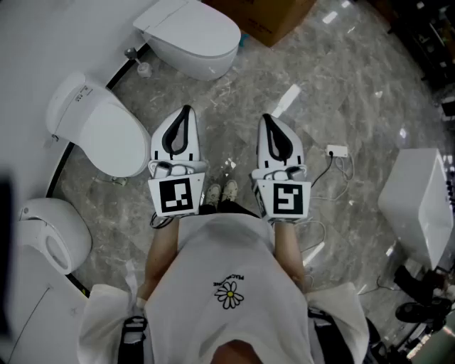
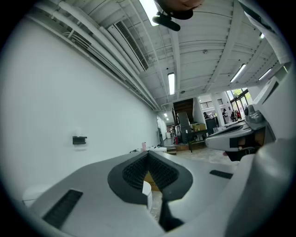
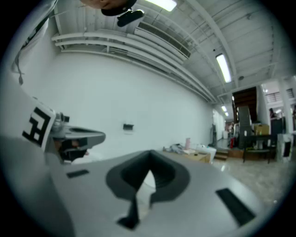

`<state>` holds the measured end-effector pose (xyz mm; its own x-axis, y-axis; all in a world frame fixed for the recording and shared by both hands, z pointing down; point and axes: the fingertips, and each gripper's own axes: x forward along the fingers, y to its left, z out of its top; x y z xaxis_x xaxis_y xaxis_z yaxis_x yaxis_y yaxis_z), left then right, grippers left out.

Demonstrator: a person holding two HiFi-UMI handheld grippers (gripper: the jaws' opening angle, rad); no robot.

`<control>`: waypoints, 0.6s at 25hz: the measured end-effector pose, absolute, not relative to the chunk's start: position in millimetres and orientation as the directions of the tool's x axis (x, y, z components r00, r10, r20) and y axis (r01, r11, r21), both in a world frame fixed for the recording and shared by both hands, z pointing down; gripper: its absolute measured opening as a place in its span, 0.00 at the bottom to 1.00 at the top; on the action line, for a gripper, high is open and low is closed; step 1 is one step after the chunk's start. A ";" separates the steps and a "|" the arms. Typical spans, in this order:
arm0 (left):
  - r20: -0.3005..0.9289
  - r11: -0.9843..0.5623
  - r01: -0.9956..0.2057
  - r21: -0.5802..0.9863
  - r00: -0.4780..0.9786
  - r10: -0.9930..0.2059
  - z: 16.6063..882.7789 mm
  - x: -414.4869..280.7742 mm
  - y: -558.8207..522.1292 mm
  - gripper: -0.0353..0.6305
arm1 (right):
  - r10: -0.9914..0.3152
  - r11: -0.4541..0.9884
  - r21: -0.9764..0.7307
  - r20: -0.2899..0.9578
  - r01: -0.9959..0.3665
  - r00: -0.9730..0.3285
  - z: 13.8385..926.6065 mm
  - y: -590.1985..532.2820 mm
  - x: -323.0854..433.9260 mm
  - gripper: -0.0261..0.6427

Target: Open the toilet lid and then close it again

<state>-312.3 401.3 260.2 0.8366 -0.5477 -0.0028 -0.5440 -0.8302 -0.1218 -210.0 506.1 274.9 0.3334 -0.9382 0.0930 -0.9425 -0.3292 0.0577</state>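
Observation:
Three white toilets with shut lids stand along the wall in the head view: one at the top [image 1: 192, 35], one to the left [image 1: 99, 131], one at the lower left [image 1: 50, 238]. My left gripper [image 1: 186, 112] and right gripper [image 1: 268, 119] are held side by side, level, above the grey stone floor, apart from every toilet. Both are shut with nothing between the jaws. In the left gripper view the left gripper [image 2: 148, 155] points along a white wall; in the right gripper view the right gripper [image 3: 150, 155] does the same.
A cardboard box [image 1: 274, 14] sits beside the top toilet. A white cabinet [image 1: 423, 206] stands at the right, with a white plug block [image 1: 336, 151] and its cable on the floor near it. The person's feet [image 1: 222, 190] are between the grippers.

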 end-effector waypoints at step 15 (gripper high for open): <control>-0.003 -0.823 -0.560 -0.094 0.827 -0.563 264.9 -307.4 401.5 0.09 | -0.950 -0.299 0.021 0.084 -0.954 0.299 278.9 518.5 -205.9 0.08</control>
<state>-307.4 401.5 264.9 0.8268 -0.5625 -0.0028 -0.5603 -0.8230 -0.0937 -205.9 518.5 278.9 0.2994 -0.9504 0.0844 -0.9541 -0.2987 0.0207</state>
